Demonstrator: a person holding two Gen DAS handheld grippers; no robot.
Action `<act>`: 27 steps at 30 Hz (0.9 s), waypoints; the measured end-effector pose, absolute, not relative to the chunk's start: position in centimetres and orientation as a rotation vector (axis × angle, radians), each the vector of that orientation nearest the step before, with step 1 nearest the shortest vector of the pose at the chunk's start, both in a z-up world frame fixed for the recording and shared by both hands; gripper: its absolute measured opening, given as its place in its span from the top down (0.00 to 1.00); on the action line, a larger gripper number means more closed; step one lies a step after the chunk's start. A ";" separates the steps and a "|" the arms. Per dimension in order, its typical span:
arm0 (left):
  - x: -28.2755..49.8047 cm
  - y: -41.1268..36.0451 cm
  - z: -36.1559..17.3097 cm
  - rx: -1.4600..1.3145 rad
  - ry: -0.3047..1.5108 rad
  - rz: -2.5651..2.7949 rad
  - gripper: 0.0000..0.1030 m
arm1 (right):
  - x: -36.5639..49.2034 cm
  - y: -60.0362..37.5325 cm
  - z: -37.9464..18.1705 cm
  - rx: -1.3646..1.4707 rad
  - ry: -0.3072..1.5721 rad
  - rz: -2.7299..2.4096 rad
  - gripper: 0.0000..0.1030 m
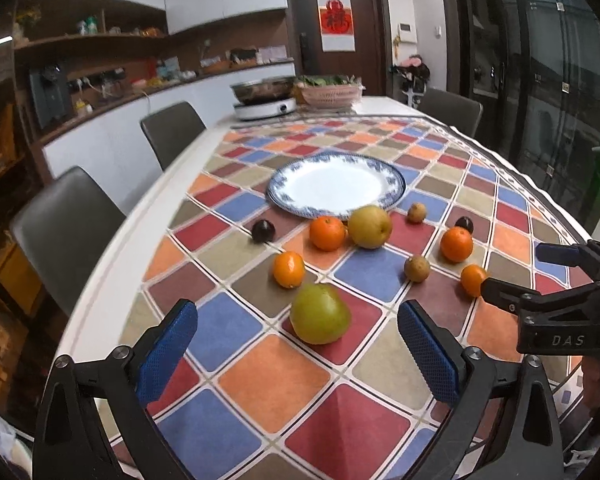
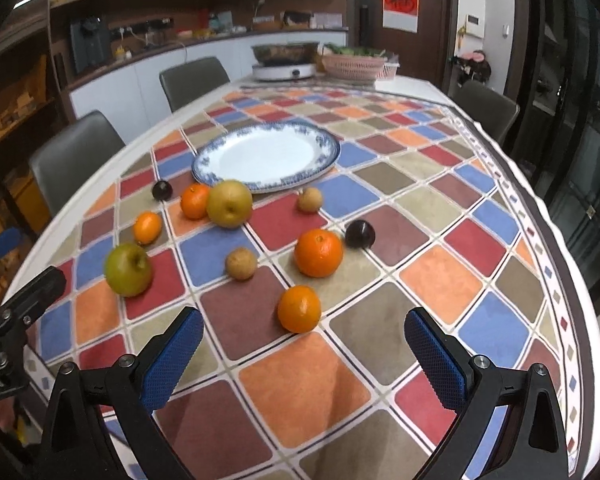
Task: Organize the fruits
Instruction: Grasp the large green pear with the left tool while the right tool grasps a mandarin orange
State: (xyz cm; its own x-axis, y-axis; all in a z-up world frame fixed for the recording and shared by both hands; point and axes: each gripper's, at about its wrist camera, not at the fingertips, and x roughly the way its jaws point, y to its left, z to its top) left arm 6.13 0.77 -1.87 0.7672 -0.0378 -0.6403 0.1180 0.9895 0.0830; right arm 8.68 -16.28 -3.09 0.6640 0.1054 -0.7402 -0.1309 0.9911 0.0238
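Here both tools hang wide open over the table's near edge, holding nothing: the left tool faces a green pear, the right tool a small orange. Beyond them more oranges, a yellow pear, brown fruits and two dark plums lie scattered on the chequered cloth, the blue-rimmed plate mid-table bare.

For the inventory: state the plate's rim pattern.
The plate is white with a blue floral rim, clearest in the right wrist view.
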 end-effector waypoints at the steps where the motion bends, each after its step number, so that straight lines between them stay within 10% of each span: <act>1: 6.7 0.8 -2.4 0.117 0.706 -0.086 0.05 | 9.2 -16.2 -3.6 -0.034 0.855 0.131 0.04; 27: 12.1 0.7 -7.8 0.002 0.899 -0.187 0.52 | 12.9 -15.8 -7.4 -0.037 0.980 0.164 0.68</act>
